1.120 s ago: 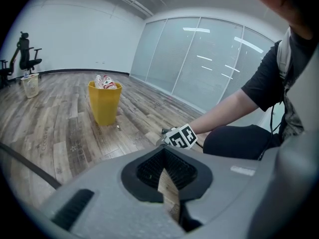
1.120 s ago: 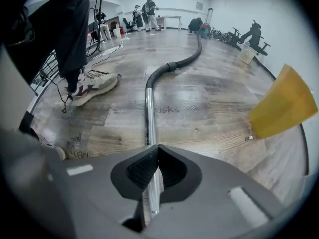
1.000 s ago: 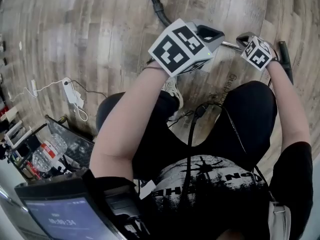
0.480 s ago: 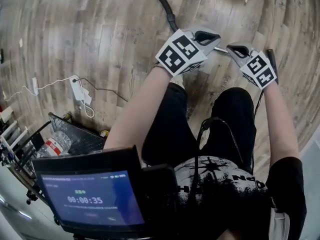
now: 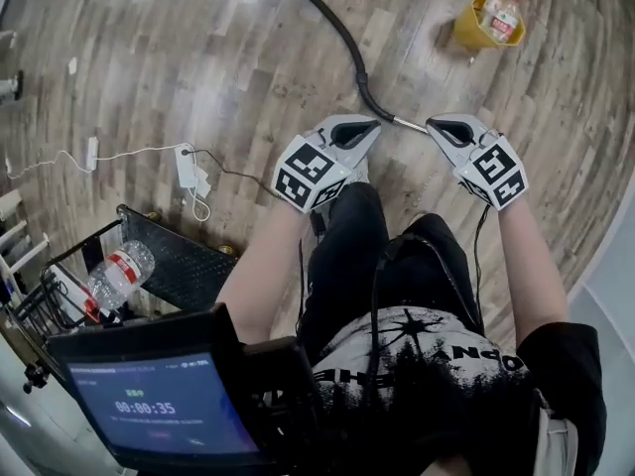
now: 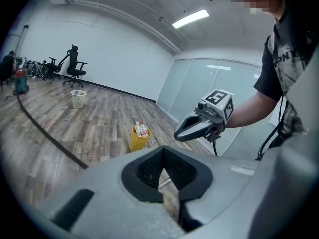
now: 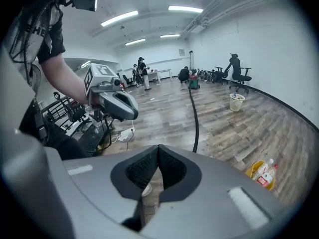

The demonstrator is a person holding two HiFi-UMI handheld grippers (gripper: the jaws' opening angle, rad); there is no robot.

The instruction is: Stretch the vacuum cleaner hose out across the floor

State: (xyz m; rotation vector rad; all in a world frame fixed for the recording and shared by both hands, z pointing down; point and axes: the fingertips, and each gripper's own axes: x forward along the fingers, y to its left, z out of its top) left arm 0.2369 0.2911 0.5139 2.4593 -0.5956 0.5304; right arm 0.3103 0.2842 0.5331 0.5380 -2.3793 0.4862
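The black vacuum hose (image 5: 337, 28) runs over the wooden floor from the top of the head view to its cuff and a thin metal tube (image 5: 407, 124). My left gripper (image 5: 369, 127) hovers over the cuff end, jaws shut with nothing between them. My right gripper (image 5: 434, 125) faces it from the right, over the tube's other end, also shut and empty. In the left gripper view the hose (image 6: 45, 133) lies on the floor beyond my left gripper (image 6: 163, 151). In the right gripper view the hose (image 7: 195, 118) leads away from my right gripper (image 7: 158, 147) to a distant vacuum (image 7: 193, 85).
A yellow bin (image 5: 476, 30) with bottles stands at the upper right. A white power strip (image 5: 187, 167) and cable lie to the left. A black cart (image 5: 174, 261) with a water bottle sits at the lower left. Office chairs (image 7: 239, 73) and people stand far off.
The view has swung so the yellow bin now shows. Both grippers sit lower in the frame, level with each other at the hose's metal end, and stay shut.
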